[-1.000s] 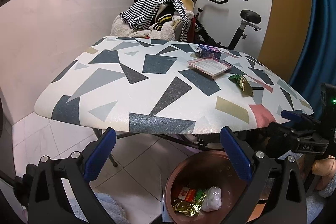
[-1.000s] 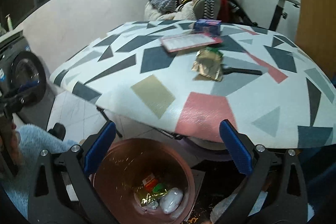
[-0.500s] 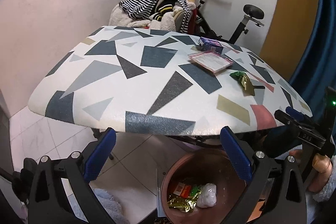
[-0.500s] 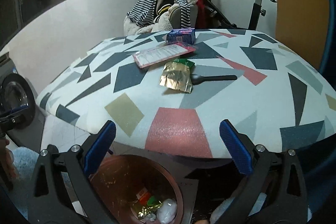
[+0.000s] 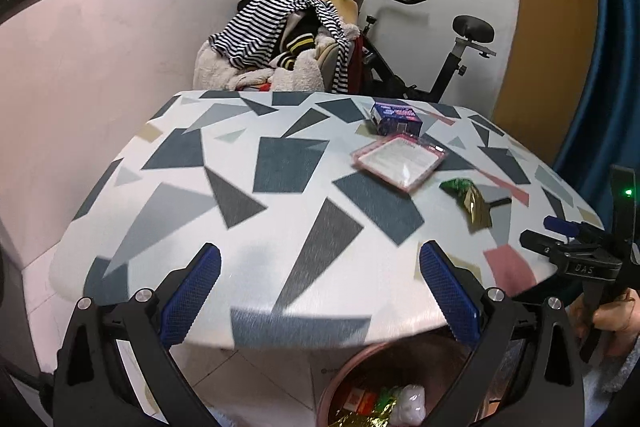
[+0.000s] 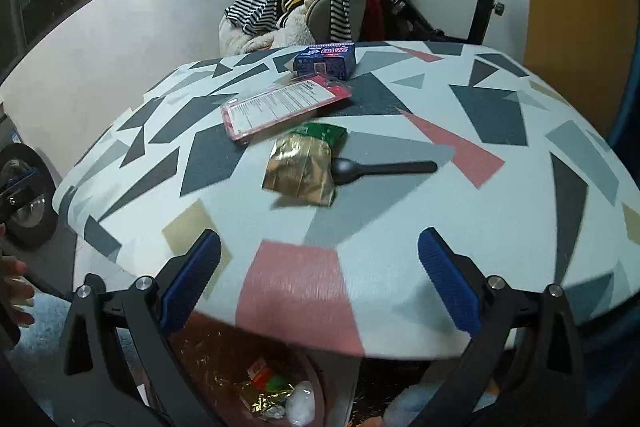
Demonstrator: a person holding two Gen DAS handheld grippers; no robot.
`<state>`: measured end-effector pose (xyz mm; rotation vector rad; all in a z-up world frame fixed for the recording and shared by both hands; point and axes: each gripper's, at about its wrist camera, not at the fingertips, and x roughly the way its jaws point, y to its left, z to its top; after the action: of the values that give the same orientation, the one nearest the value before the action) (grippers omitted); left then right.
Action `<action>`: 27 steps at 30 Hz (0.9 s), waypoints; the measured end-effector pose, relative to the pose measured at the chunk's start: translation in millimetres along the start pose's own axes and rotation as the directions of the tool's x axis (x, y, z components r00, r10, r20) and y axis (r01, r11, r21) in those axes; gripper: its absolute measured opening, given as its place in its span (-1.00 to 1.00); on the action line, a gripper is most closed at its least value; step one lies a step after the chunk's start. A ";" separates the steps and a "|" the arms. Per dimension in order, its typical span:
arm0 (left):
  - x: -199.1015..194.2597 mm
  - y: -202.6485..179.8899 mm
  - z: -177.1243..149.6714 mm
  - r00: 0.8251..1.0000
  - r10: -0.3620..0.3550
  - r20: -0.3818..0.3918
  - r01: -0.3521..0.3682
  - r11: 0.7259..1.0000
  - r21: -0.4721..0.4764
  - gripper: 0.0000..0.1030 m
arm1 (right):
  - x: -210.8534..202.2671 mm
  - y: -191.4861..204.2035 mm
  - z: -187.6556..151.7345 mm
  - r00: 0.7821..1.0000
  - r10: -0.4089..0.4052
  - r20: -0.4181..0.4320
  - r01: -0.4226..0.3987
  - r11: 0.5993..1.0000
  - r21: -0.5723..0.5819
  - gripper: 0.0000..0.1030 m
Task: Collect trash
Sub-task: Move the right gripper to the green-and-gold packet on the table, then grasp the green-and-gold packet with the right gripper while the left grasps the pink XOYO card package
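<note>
Both of my tools have come up from the bin toward the worktop (image 6: 500,131) over the last second. A second ago the copper-coloured bin (image 6: 320,379) filled the lower middle of each view; now the patterned top covers most of it and only a slice of the bin shows under the near edge, with wrappers and a white wad already inside. I read that as one drop-off finished and the next pick beginning.

My right hand-held gripper (image 6: 319,279) is spread wide with nothing between its blue pads, and it points at the gold foil wrapper (image 6: 300,169), which lies flat on the worktop with a green end toward the far side. A black plastic spoon (image 6: 384,169) lies with its bowl touching, perhaps tucked under, the wrapper's right edge. Beyond them sit a pink blister pack (image 6: 286,105) and a blue carton (image 6: 325,61), the pack's far end close against the carton.

My left hand-held gripper (image 5: 319,281) is also spread and empty, hovering over the near left part of the worktop, well away from the trash; from here the wrapper (image 5: 472,205) is off to my right.

The right side looks the better placed for the wrapper. The foil is thin and flat, so I expect a low pinch could skid it or drag the spoon along.
</note>
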<state>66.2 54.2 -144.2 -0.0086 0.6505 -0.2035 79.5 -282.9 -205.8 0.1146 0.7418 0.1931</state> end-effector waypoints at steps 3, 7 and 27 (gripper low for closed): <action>13.0 0.8 13.0 1.000 -0.029 -0.002 0.029 1.000 -0.010 0.89 | 11.8 -4.7 16.0 1.000 0.004 -0.015 -0.004 1.000 0.012 0.89; 35.8 -0.3 26.2 0.999 -0.042 -0.020 0.042 0.999 -0.005 0.89 | 33.2 -6.8 37.4 0.999 0.028 -0.041 -0.027 0.999 0.020 0.85; 96.0 -0.3 33.0 0.993 -0.033 -0.115 0.029 0.999 -0.038 0.89 | 112.8 8.1 69.8 0.988 0.000 -0.157 -0.006 0.999 -0.035 0.30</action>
<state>160.6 33.8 -175.5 -0.0424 0.7699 -0.2234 207.2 -253.2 -227.7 0.0670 0.8949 0.2199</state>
